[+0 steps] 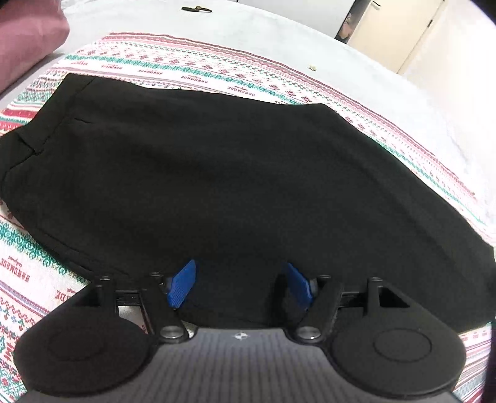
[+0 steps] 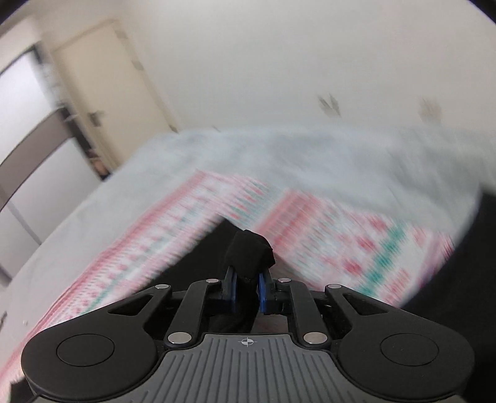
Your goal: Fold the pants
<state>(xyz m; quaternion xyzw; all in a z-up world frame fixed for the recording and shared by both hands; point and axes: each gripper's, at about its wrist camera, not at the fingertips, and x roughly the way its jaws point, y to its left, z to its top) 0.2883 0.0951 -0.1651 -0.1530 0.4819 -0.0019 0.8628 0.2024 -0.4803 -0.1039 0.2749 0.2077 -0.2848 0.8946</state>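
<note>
Black pants (image 1: 201, 173) lie spread flat on a patterned red, white and teal cloth (image 1: 217, 71); the waistband is at the left. My left gripper (image 1: 240, 280) is open, its blue pads (image 1: 183, 286) apart over the near edge of the pants, holding nothing. In the blurred right wrist view, my right gripper (image 2: 247, 279) is shut on a bunched piece of the black pants (image 2: 249, 251), lifted above the patterned cloth (image 2: 341, 241).
The cloth lies on a pale grey bed (image 1: 403, 102). A pink pillow (image 1: 28, 34) sits at the far left. A small dark object (image 1: 195, 9) lies on the bed at the back. A door (image 2: 108, 86) and white wall stand beyond the bed.
</note>
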